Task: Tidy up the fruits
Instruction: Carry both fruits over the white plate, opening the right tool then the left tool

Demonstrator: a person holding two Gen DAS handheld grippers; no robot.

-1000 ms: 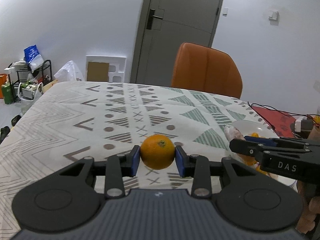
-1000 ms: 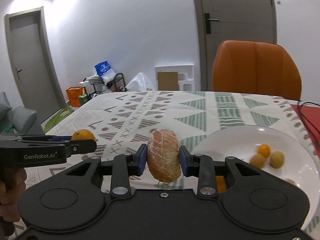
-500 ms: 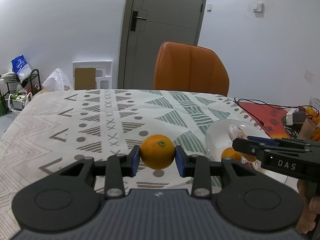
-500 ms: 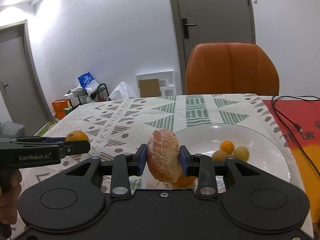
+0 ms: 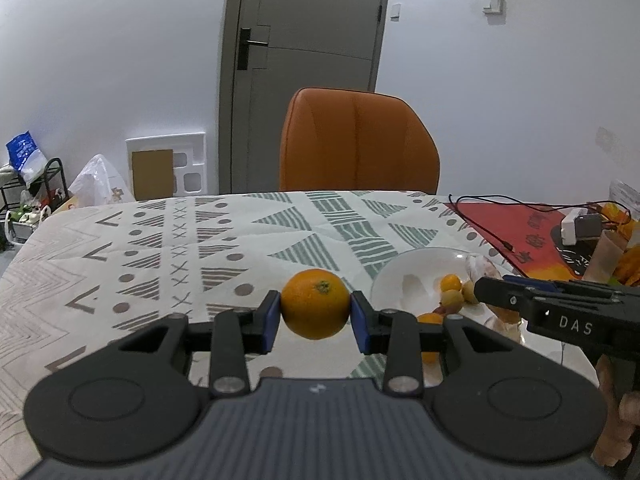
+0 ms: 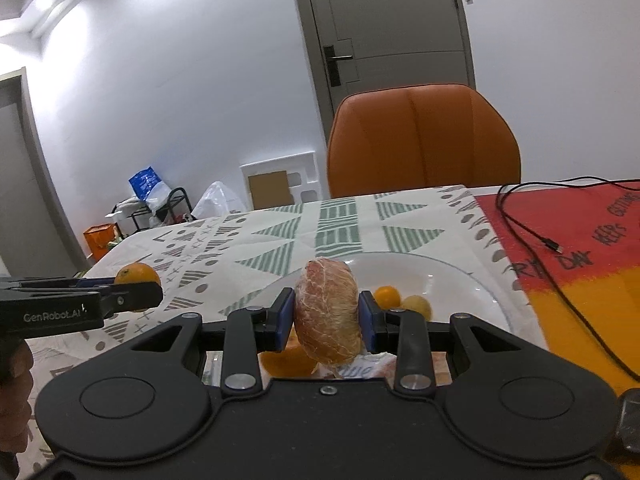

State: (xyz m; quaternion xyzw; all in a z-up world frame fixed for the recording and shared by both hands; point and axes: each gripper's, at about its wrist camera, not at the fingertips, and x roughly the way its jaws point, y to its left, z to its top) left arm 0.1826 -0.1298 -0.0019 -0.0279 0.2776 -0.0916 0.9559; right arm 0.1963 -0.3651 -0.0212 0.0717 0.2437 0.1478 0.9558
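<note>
above the patterned tabletop (image 5: pixel 168 240), your left tongs (image 5: pixel 315 310) are clamped on an orange (image 5: pixel 315 309), held in the air left of the white plate (image 6: pixel 460 280). over that plate your right tongs (image 6: pixel 327 316) grip a peeled citrus fruit (image 6: pixel 328 314). small yellow-orange fruits (image 6: pixel 387 295) and another orange (image 6: pixel 286 360) lie on the plate. red mat (image 6: pixel 580 232) at far right.

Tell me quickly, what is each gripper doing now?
Left gripper: shut on the orange.
Right gripper: shut on the peeled fruit.
</note>
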